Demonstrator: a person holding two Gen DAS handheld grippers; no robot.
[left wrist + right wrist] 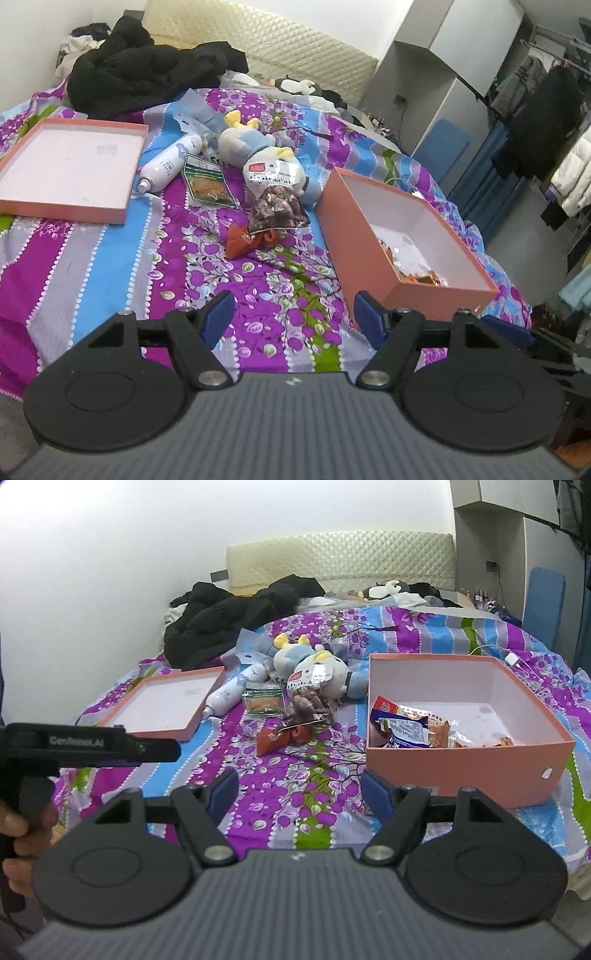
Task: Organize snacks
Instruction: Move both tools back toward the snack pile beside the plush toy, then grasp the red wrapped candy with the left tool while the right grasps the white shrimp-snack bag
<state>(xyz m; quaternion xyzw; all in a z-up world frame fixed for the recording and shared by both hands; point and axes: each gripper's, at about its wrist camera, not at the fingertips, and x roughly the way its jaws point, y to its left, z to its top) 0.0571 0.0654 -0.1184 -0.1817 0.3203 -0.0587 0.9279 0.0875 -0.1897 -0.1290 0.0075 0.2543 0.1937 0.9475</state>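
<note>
A deep pink box (354,229) (469,764) sits on the bed at the right and holds several snack packets (410,727). Loose snacks lie mid-bed: a green-edged packet (208,182) (263,700), a clear bag of dark snacks (279,206) (308,705) and a small red packet (240,240) (273,738). My left gripper (293,317) is open and empty, above the bedspread near the box's near corner. My right gripper (297,794) is open and empty, just left of the box. The left gripper's body (88,746) shows at the left of the right wrist view.
The shallow pink box lid (70,166) (166,705) lies at the left. A white spray bottle (170,160) (231,694) and a plush toy (269,162) (317,664) lie among the snacks. Black clothes (140,62) are piled at the headboard. A white charger cable (513,661) lies behind the box.
</note>
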